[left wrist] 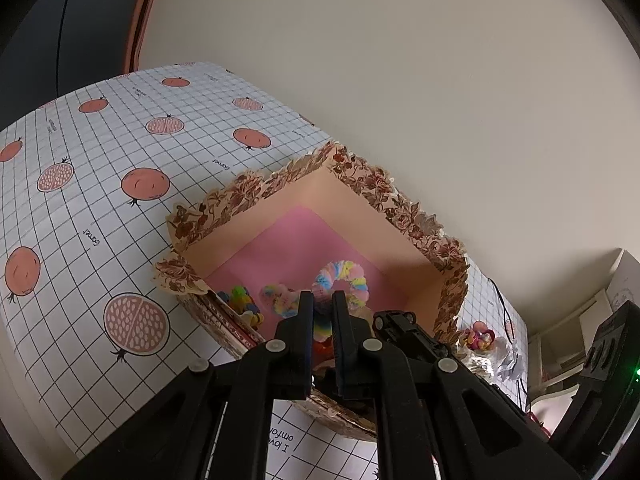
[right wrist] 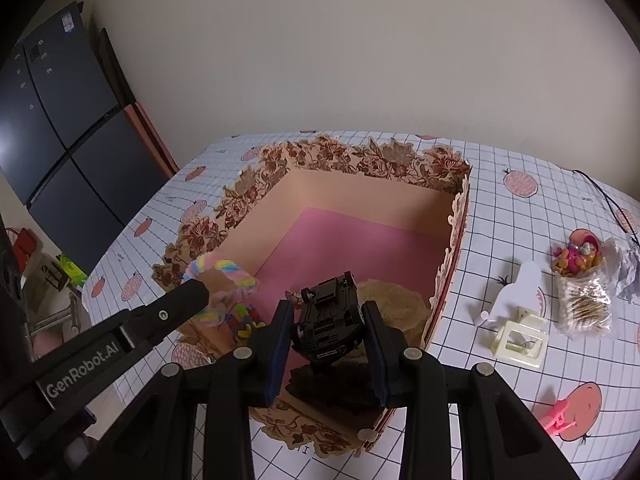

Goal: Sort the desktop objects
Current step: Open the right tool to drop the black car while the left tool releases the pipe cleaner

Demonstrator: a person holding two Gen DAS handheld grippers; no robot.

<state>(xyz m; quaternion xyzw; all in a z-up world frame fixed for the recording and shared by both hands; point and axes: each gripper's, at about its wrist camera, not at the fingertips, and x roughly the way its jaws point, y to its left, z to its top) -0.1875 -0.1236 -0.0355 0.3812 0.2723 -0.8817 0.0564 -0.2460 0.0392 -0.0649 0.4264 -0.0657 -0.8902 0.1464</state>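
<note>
A floral-edged cardboard box (left wrist: 362,184) with a pink floor stands on the table; it also shows in the right wrist view (right wrist: 360,160). My left gripper (left wrist: 322,300) is shut on a pastel fluffy ring (left wrist: 346,276) and holds it over the box's near-left corner; the ring also shows in the right wrist view (right wrist: 224,268). My right gripper (right wrist: 327,312) is shut on a black toy car (right wrist: 329,320), held upside down above the box's front part. The car also shows in the left wrist view (left wrist: 404,330). Small colourful toys (left wrist: 244,304) lie inside the box.
On the checked tablecloth right of the box lie a cream hair claw (right wrist: 520,336), a white paper shape (right wrist: 516,292), a bag of crackers and toys (right wrist: 584,292) and a pink clip (right wrist: 558,416). A beige woven item (right wrist: 394,300) sits inside the box. A dark fridge (right wrist: 52,120) stands at the left.
</note>
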